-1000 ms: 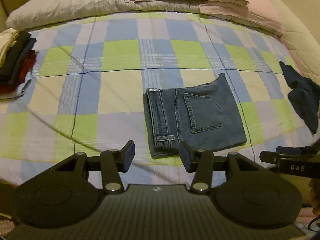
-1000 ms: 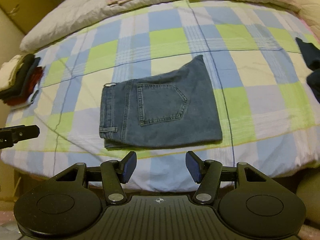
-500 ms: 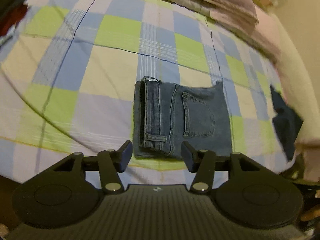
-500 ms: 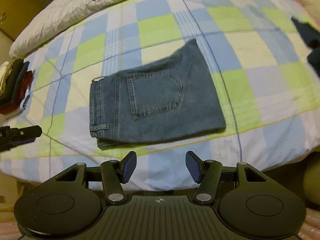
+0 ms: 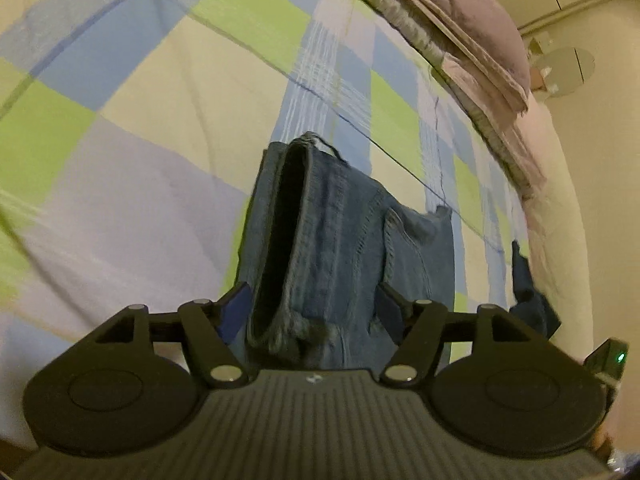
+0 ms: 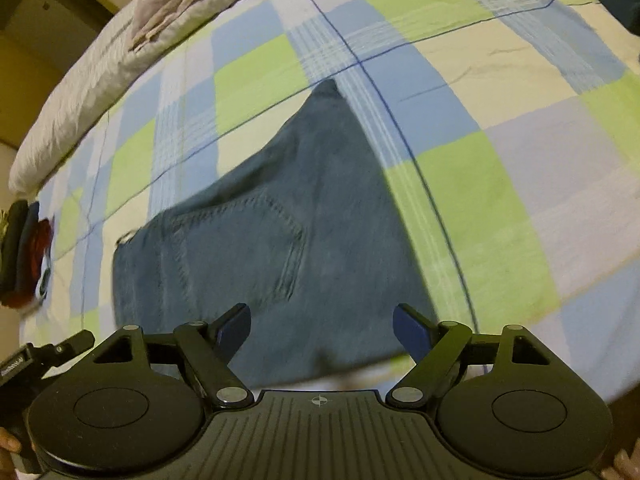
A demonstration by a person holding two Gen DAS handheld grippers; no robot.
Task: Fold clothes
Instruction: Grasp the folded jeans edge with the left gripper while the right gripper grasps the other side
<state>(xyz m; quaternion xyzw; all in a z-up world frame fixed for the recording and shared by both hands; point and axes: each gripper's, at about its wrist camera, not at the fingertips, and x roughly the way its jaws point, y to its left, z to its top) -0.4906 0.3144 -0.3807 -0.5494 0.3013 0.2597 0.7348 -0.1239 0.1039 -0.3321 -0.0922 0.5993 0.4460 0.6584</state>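
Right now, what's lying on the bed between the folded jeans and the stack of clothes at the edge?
Nothing: in the right wrist view only bare checked bedsheet lies between the folded jeans and the stack of clothes.

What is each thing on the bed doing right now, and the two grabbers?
Jeans: folded, flat on the bed.
Left gripper: jaws opening, jeans' waistband end between them.
Right gripper: jaws opening, over the jeans' near edge.
Clothes pile: stacked at bed edge.
Dark garment: crumpled, unfolded.
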